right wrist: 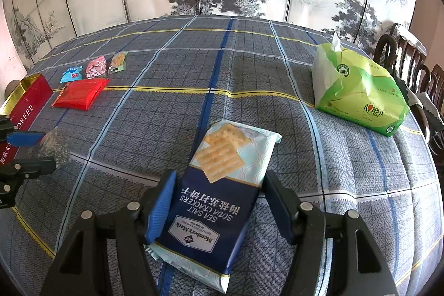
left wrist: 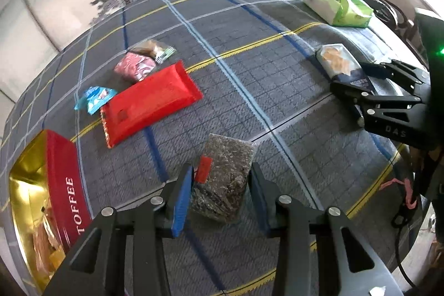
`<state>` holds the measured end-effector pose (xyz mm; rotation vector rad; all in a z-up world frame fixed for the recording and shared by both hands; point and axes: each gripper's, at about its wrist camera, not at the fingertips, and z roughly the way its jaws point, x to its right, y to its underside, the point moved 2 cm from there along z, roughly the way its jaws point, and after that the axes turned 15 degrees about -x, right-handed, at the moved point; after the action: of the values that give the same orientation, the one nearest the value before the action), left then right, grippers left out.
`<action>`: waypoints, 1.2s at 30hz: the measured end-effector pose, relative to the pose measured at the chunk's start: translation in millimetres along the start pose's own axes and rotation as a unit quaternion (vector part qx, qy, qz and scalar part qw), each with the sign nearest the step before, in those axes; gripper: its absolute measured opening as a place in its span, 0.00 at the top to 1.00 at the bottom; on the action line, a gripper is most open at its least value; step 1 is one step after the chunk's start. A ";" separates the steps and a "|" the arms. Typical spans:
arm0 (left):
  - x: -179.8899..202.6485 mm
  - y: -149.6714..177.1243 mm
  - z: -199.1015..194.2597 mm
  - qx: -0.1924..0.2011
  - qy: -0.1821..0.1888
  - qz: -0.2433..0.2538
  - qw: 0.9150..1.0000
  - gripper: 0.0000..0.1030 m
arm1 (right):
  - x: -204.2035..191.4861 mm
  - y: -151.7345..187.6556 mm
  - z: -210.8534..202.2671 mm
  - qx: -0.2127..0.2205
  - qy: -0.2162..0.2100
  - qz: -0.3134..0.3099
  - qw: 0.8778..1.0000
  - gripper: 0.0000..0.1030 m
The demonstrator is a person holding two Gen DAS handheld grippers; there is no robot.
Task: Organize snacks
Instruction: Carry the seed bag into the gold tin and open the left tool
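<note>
With both tools released, L tool (left wrist: 220,199) straddling clear dark-flecked snack bag (left wrist: 224,179), R tool (right wrist: 219,201) astride blue-white foil cracker packet (right wrist: 219,199), slick film may slip on closing.

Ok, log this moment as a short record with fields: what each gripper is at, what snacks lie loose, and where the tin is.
left gripper: open, fingers either side of the dark seaweed-like packet, which lies on the tablecloth
right gripper: open, fingers either side of the soda cracker pack
loose snacks: red flat packet, blue candy, pink candy, clear-wrapped snack
toffee tin: open, gold inside, at the table's left edge
other: green tissue pack, far right
</note>
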<state>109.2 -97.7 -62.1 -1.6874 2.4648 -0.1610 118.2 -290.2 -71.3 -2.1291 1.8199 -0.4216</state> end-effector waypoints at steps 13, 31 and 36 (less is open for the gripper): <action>-12.1 15.0 -26.5 0.016 0.000 -0.047 0.999 0.65 | -0.1 0.1 -0.1 0.000 0.001 0.000 1.000 0.36; -89.5 61.4 -95.8 0.059 -0.021 -0.162 0.985 0.65 | -0.4 -0.1 -0.2 0.000 0.001 0.000 1.000 0.37; -125.1 84.4 -94.3 0.050 -0.042 -0.196 0.978 0.65 | -0.4 -0.2 -0.2 0.000 0.001 0.000 1.000 0.37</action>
<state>59.0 49.8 23.9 -2.0677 2.0039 -0.2485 118.1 -289.7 -71.1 -2.1286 1.8216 -0.4241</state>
